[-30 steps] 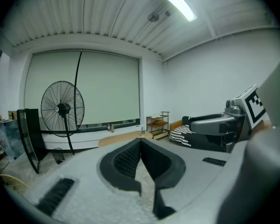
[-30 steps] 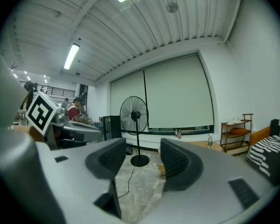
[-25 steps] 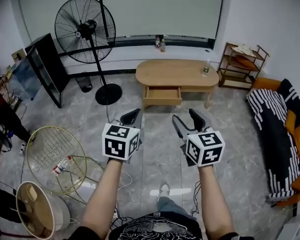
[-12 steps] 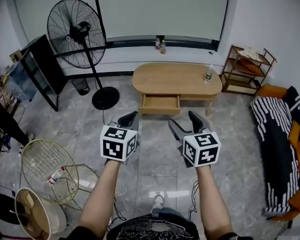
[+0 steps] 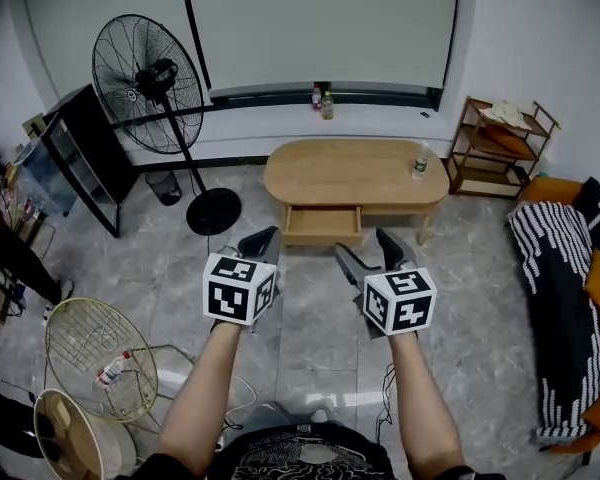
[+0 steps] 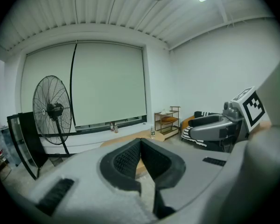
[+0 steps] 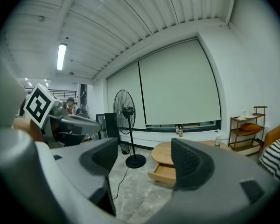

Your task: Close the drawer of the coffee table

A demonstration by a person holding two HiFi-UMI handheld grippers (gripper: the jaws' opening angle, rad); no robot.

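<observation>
An oval wooden coffee table (image 5: 355, 168) stands ahead on the grey floor, and its drawer (image 5: 323, 225) is pulled out toward me. Both grippers hover side by side short of it, touching nothing. My left gripper (image 5: 263, 240) is shut, its pads meeting with nothing between them (image 6: 140, 146). My right gripper (image 5: 366, 248) is open and its jaws are still opening, empty. Between them the right gripper view shows the open drawer (image 7: 164, 172) and the table (image 7: 167, 152) well beyond the fingertips (image 7: 189, 160).
A tall standing fan (image 5: 145, 73) and its round base (image 5: 213, 211) are left of the table. A small bottle (image 5: 417, 165) stands on the tabletop. A wooden shelf (image 5: 500, 138) and a sofa with a striped blanket (image 5: 570, 288) are on the right; a wire basket (image 5: 100, 343) is near left.
Both grippers and the view have moved forward toward the coffee table, which now looks nearer. The drawer stays pulled out.
</observation>
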